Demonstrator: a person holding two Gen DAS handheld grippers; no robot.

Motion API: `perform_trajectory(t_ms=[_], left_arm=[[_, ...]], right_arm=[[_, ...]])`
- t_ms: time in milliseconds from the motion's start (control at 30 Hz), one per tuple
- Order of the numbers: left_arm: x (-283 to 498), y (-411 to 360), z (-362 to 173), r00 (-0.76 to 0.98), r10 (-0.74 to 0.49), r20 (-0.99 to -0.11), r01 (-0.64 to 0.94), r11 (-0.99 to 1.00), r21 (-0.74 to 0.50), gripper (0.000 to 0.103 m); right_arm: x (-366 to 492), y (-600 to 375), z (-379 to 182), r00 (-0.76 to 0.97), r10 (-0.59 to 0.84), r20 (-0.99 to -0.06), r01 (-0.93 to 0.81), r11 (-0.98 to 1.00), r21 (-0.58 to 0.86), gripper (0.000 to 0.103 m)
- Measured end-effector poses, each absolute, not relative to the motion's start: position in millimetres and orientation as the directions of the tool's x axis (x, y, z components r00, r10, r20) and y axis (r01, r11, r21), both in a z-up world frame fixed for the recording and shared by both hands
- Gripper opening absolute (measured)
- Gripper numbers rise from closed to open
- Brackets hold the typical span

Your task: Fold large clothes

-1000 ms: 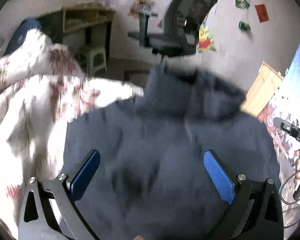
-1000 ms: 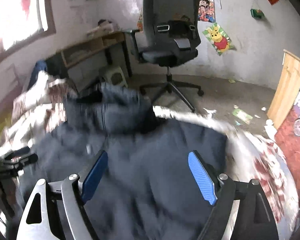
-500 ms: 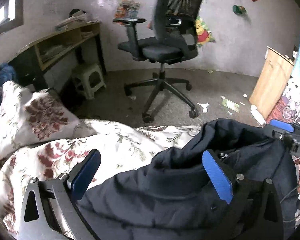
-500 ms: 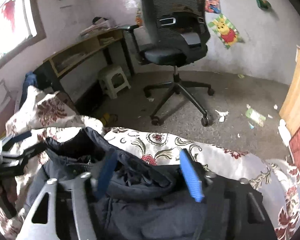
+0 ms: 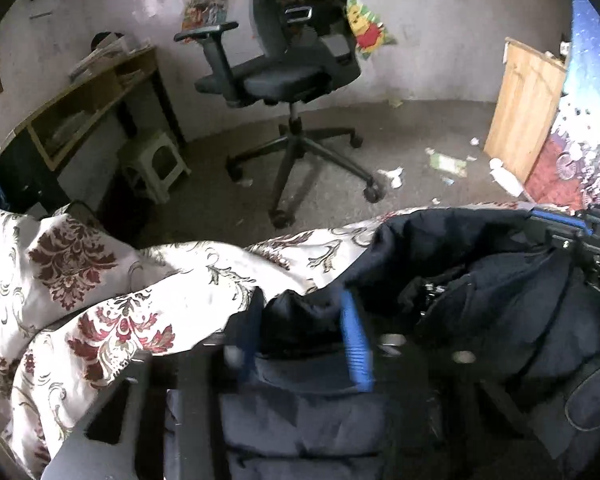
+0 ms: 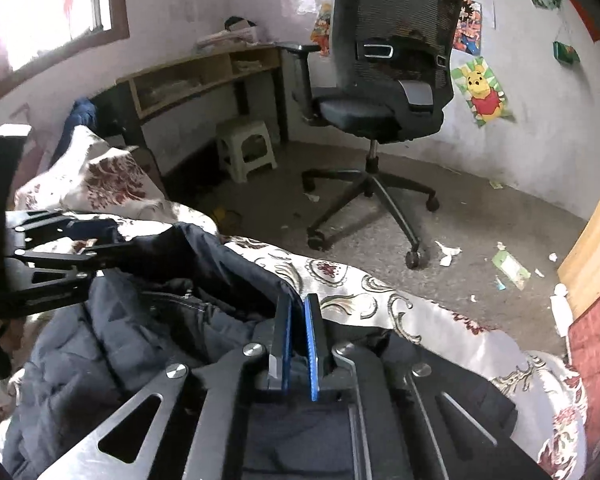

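Dark jacket (image 6: 112, 344) lies on the floral bedspread (image 6: 364, 300), collar end toward the chair (image 6: 384, 92), which stands on the floor beyond the bed edge.

L gripper (image 5: 304, 340): jaws closing, blue pads (image 5: 354, 344) partly apart w/ a bunched fold of jacket (image 5: 500, 300) collar edge between them. Frame is motion-blurred here; pads look to be pressing the cloth, prob. gripped, not fully certain.

R gripper (image 6: 298, 336): jaws closed down to a thin slit, blue pads (image 6: 311, 344) pinching the jacket edge at the chair-side rim of the garment. Cloth runs out from the pads toward the L gripper (image 6: 60, 256), seen from the side in the R wrist view at the jacket's other collar corner. In the L wrist view the R gripper (image 5: 560, 220) sits at the far right, at the jacket's upper edge.

Both grippers on the jacket edge nearest the chair; collar stretch between them sags open, lining and zipper (image 6: 188, 300) visible inside.

Desk (image 6: 204, 76) and stool (image 6: 246, 148) sit left of the chair, against the wall. Paper scraps (image 6: 448, 254) on floor right of the chair base. Pillow (image 5: 60, 252) in same floral print lies on the bed on the desk side of the chair.
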State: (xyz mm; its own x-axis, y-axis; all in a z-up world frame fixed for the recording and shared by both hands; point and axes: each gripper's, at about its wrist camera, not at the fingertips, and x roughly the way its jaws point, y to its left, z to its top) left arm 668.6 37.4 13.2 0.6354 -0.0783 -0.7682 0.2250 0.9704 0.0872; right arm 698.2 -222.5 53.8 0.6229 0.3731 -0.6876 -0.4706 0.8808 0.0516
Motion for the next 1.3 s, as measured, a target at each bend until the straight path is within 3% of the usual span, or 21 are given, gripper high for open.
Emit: perform_trajectory(t_ms=[67,200,433,667,800,1033,1133,1300], left_arm=[[660.0,46.9,16.3,0.645,-0.124,-0.754,0.236,0.971,0.043,0.011],[637.2,54.3,19.5,0.651,-0.213,-0.729,0.312,0.95,0.001,0.008],[610.9,51.2,-7.3,0.554,-0.324,-0.767,0.426,0.902,-0.074,0.007],[613.2,31.5,-48.8,0.45,-0.261,-0.854,0.449,0.893,-0.036,0.007],[609.7,35.3,-45.6,0.457,-0.279,-0.845,0.413,0.907,-0.076,0.007],[602.1,65.4,-7.9,0.515,-0.39,-0.763,0.387,0.9,-0.199,0.027],[607.7,71.8,11.2,0.563,-0.392,-0.728,0.351,0.91,-0.218,0.04],[639.9,86.6,29.6,0.634,-0.396,-0.665,0.213,0.915,-0.342,0.041]], right_arm=[[691.5,-225.2,55.7,0.615,0.389,-0.686,-0.488,0.871,0.056,0.006],[676.1,-232.4,53.5,0.588,0.418,-0.693,-0.542,0.839,0.045,0.006],[662.7,-240.6,24.3,0.501,0.421,-0.756,-0.588,0.807,0.06,0.006],[662.1,-237.0,-18.7,0.436,0.383,-0.815,-0.576,0.814,0.074,0.006],[658.0,-243.1,-12.5,0.438,0.408,-0.801,-0.559,0.821,0.112,0.007],[648.6,-273.2,33.9,0.473,0.572,-0.67,-0.539,0.789,0.293,0.017],[661.0,-268.0,51.0,0.541,0.551,-0.635,-0.491,0.82,0.294,0.02],[702.1,-239.4,55.7,0.547,0.544,-0.636,-0.398,0.838,0.374,0.02]])
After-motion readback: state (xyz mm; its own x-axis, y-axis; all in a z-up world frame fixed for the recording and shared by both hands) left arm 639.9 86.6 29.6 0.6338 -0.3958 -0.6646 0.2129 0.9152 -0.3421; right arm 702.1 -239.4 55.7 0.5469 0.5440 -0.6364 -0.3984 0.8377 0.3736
